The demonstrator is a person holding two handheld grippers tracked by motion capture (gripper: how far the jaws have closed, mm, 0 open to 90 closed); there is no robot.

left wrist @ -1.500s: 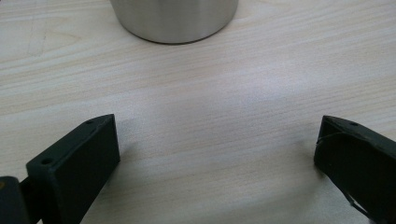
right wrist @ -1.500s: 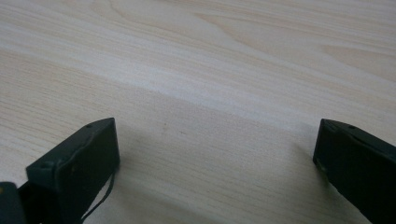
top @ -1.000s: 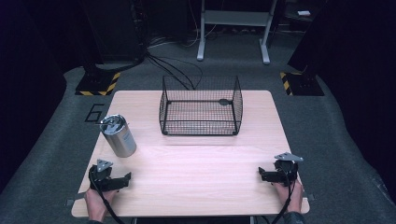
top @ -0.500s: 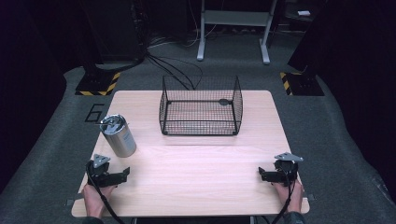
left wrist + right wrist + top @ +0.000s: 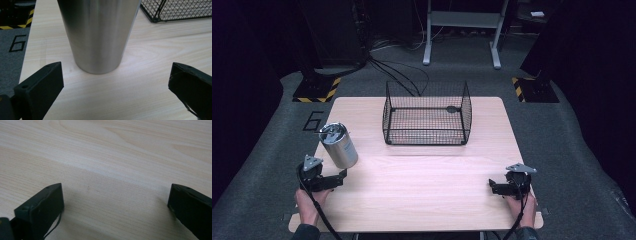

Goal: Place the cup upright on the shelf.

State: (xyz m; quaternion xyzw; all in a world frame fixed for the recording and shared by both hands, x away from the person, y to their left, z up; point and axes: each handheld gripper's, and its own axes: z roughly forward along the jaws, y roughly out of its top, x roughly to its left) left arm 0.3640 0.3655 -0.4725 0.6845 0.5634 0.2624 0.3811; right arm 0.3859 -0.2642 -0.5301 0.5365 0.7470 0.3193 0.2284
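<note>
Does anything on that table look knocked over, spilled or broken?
Nothing stands out. The steel tumbler stands upright with its lid on, the wire basket sits square on the table, and no spill shows.

Steel cup point(image 5: 97, 35) top cut off by upper edge, left gripper view.

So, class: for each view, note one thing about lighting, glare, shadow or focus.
High view: the table is brightly lit while the surroundings fall into near-black. Left gripper view: the steel tumbler shows soft vertical reflections and the near jaws look slightly soft. Right gripper view: a diagonal shadow edge crosses the wood, darker towards the right hand-held gripper.
</note>
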